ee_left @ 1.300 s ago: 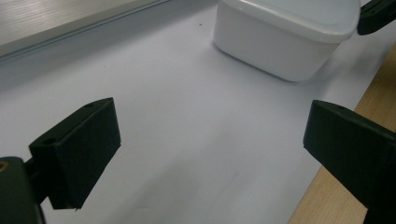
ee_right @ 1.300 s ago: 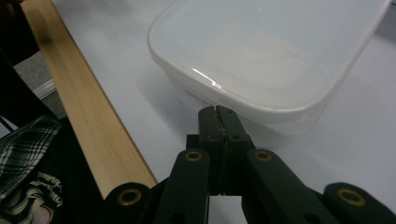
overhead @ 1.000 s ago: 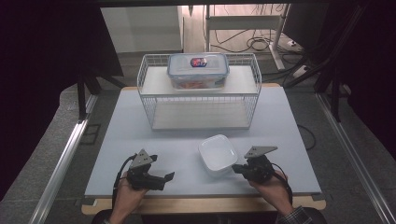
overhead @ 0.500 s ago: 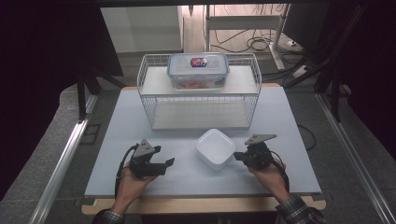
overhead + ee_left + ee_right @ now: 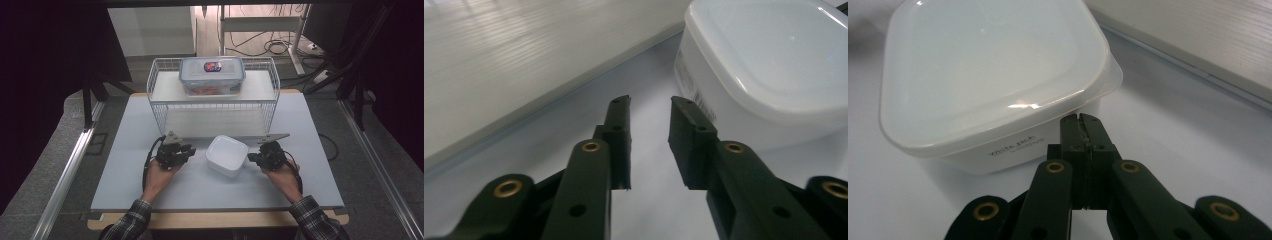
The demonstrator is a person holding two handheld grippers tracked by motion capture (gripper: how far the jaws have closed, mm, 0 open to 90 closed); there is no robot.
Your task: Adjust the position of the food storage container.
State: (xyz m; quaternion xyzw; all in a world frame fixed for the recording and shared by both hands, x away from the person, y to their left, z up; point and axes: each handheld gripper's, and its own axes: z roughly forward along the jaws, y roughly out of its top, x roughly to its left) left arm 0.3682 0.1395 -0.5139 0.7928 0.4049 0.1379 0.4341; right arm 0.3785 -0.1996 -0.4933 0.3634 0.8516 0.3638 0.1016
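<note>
- The white lidded box [image 5: 227, 155] sits on the surface [image 5: 150, 190] just in front of the wire rack [image 5: 215, 107], between both hands
- Right tongs [image 5: 1082, 120] are pressed together, empty, tips just beside the box wall; a shove from them could skid the box sideways
- Left tongs [image 5: 650, 107] have just been closing, a gap left, nothing between them; near the box's corner, they may only glance off its smooth side

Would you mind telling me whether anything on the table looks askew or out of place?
Only mildly: the white square plastic container sits turned at an angle to the pale table's edges, unlike the squarely placed white wire rack. Nothing spilled or damaged.
</note>
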